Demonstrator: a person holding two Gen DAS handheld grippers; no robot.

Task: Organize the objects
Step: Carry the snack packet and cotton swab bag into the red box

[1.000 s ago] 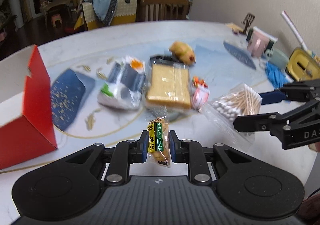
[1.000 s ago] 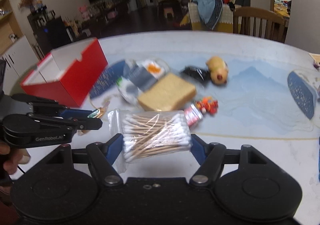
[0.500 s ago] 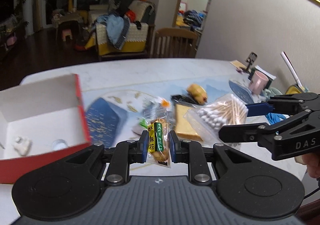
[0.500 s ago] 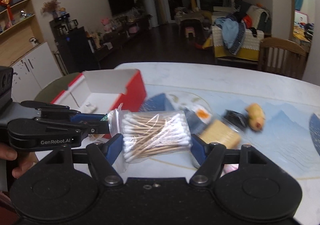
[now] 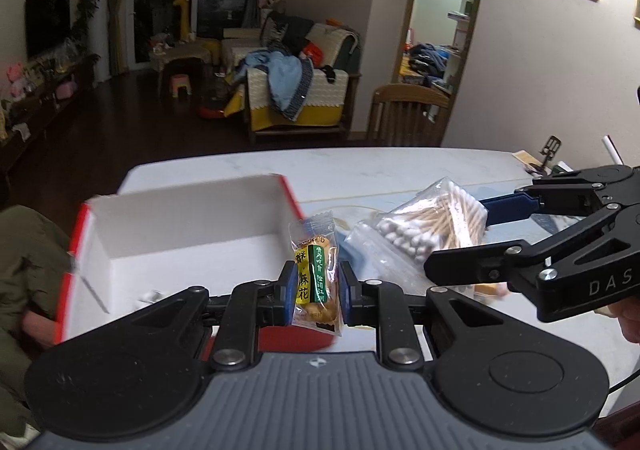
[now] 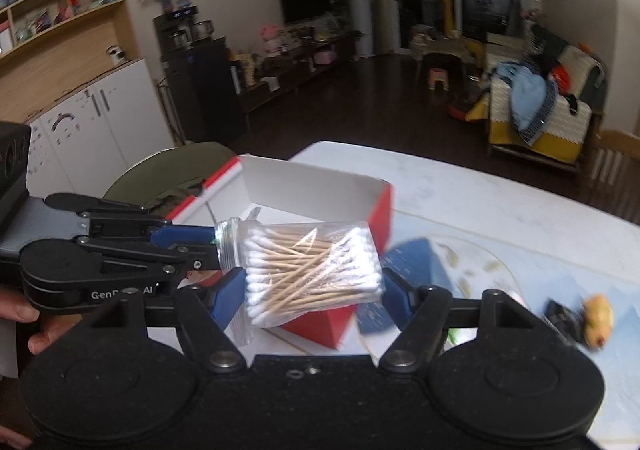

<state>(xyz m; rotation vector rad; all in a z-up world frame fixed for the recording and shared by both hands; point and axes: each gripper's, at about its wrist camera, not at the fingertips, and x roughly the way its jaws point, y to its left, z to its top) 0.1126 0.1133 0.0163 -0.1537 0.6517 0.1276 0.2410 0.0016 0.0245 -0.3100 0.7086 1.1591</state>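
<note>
Between your left gripper's [image 5: 314,292] pressed-together pads, the light, crinkly snack packet [image 5: 316,278] hangs beside the red box [image 5: 180,210]; pinch its middle, gently. From the right wrist, your right gripper [image 6: 314,284] clamps the soft, slippery bag of cotton swabs [image 6: 312,270] by its ends above the box [image 6: 376,210].

Your left gripper [image 5: 314,292], black linkage arms with blue pads, is clamped tight on a small clear snack packet with a yellow-green label [image 5: 315,279], packet upright between the pads. Your right gripper [image 6: 314,286], same black and blue build, has its jaws set wide and pressed on both ends of a clear zip bag of cotton swabs [image 6: 310,270], bag lying crosswise. Both point forward and down, side by side. Your left hand's fingers [image 6: 24,324] wrap its handle.
</note>
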